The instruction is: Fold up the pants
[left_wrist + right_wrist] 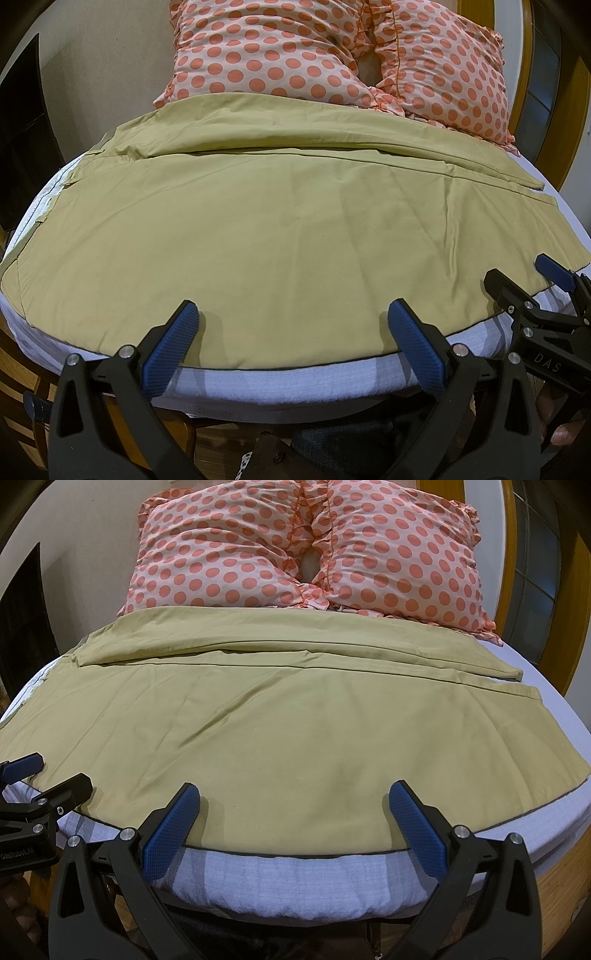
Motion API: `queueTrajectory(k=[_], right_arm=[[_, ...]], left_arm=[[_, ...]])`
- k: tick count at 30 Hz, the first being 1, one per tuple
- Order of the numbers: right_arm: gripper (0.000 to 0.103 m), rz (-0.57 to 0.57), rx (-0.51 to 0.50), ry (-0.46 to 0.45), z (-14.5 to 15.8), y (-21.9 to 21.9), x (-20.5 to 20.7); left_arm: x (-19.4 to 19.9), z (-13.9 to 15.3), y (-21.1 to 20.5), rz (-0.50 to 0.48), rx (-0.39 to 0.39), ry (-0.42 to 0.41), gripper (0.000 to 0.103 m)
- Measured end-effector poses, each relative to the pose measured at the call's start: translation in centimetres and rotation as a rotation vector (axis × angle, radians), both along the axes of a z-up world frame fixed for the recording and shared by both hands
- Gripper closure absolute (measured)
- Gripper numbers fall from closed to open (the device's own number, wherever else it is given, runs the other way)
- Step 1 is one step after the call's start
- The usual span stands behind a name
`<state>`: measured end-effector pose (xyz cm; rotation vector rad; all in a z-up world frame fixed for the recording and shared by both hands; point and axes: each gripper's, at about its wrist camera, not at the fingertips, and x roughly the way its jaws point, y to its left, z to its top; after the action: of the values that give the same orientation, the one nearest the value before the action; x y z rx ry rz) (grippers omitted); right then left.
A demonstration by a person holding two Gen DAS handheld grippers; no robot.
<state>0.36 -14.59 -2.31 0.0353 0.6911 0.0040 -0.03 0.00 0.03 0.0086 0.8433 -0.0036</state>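
Blue-padded fingers [168,349] of my left gripper [291,317] sit closest, spread wide, holding nothing, tips just over the near hem of the pants [236,229]. Right gripper [293,799] same: fingers [415,830] wide apart, nothing held, tips at the hem; contact with the cloth possibly, can't confirm. Pants are khaki-olive, laid flat and spread sideways across the bed [280,882] on a white sheet, one leg lying along the far side, light creases, dark-edged near hem. Two polka-dot pillows [258,554] beyond. Writing: "DAS" on the right gripper body, "GenRobot.AI" on the left.
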Motion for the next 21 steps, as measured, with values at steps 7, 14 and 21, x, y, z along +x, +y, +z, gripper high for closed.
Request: queueTrajectory(k=[7,14,21], right_arm=[[0.001,0.047,0.066,0.078,1.6,-2.6,2.5],[0.012,-0.293,0.233,0.087,7.2,-15.0,12.1],[0.038,-0.667,0.279,0.218,6.3,-23.5,27.0]], left_arm=[[0.2,0.0,0.1,-0.017,0.004,-0.003,0.002],[1.4,2.4,1.6,0.015,-0.009,-0.07,0.002],[3.1,4.2,2.8,0.025,-0.03,-0.126,0.002]])
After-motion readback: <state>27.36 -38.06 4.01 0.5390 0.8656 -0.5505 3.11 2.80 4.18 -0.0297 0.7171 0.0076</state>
